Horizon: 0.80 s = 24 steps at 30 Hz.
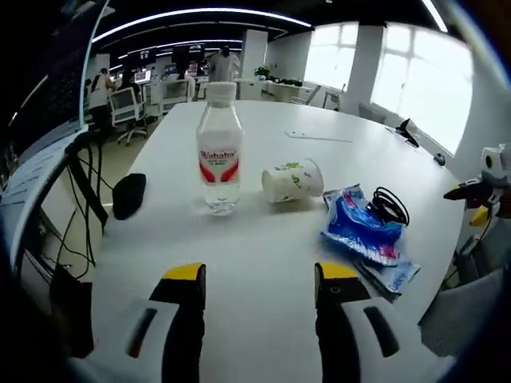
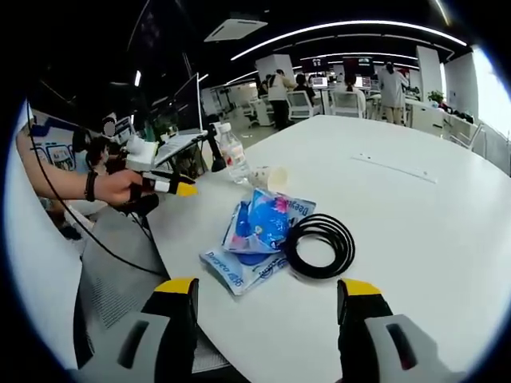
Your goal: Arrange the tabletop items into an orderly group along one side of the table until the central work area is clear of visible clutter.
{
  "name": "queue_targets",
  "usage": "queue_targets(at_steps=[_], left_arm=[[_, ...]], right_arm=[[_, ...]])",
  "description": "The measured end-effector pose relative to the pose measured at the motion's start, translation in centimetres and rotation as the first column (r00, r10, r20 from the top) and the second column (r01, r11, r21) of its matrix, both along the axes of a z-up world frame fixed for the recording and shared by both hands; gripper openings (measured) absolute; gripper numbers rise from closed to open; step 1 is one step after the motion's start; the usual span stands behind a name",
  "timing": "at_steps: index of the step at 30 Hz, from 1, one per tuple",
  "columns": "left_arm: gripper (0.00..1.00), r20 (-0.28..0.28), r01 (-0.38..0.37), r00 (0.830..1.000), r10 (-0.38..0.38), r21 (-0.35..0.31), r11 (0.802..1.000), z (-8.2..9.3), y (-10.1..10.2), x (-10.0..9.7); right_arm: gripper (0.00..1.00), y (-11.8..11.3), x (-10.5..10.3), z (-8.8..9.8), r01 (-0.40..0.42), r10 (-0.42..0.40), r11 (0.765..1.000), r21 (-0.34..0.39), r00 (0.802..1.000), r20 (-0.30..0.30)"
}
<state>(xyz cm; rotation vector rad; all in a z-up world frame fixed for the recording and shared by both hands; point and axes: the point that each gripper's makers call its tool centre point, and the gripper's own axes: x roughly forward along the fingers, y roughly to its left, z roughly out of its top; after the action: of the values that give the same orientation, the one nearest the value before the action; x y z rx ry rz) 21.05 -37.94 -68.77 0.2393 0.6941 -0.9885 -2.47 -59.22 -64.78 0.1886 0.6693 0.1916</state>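
A clear water bottle (image 1: 218, 152) with a red label stands upright on the white table (image 1: 263, 239). To its right a paper cup (image 1: 292, 181) lies on its side. Further right lie a blue snack packet (image 1: 363, 227) and a coiled black cable (image 1: 375, 201). My left gripper (image 1: 260, 275) is open over bare table, short of the bottle. My right gripper (image 2: 267, 289) is open too, just short of the packet (image 2: 259, 227) and the cable (image 2: 290, 243). The bottle (image 2: 233, 159) and cup (image 2: 275, 177) stand beyond them. Each gripper appears in the other's view: right gripper (image 1: 483, 187), left gripper (image 2: 180, 189) in a hand.
A black mouse-like object (image 1: 128, 194) lies at the table's left edge. A grey mesh chair (image 2: 120, 271) stands against the near table edge. Monitors and cables line one side. A broad stretch of table (image 2: 415, 215) lies beyond the cable. People and desks fill the far room.
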Motion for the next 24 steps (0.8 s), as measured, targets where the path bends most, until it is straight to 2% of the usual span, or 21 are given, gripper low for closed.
queue_targets(at_steps=[5, 9, 17, 24], left_arm=[[0.56, 0.023, 0.048, 0.999, -0.048, 0.011, 0.999, 0.9, -1.2, -0.6], [0.59, 0.014, 0.071, 0.997, -0.07, -0.015, 0.997, 0.7, -2.4, 0.1], [0.59, 0.037, 0.113, 0.993, -0.113, -0.006, 0.994, 1.1, -3.6, 0.5], [0.57, 0.042, 0.129, 0.991, -0.128, 0.0, 0.992, 0.6, -4.1, 1.1]], right_arm=[[0.73, -0.1, -0.2, -0.1, 0.009, -0.009, 1.0, 0.003, 1.0, 0.001], [0.73, 0.0, -0.3, -0.1, 0.012, -0.012, 1.0, 0.004, 1.0, -0.001], [0.72, -0.8, -0.7, -0.1, 0.025, -0.025, 1.0, 0.001, 1.0, -0.002], [0.72, -1.0, -1.1, -0.2, 0.033, -0.033, 0.999, 0.0, 0.999, -0.007]])
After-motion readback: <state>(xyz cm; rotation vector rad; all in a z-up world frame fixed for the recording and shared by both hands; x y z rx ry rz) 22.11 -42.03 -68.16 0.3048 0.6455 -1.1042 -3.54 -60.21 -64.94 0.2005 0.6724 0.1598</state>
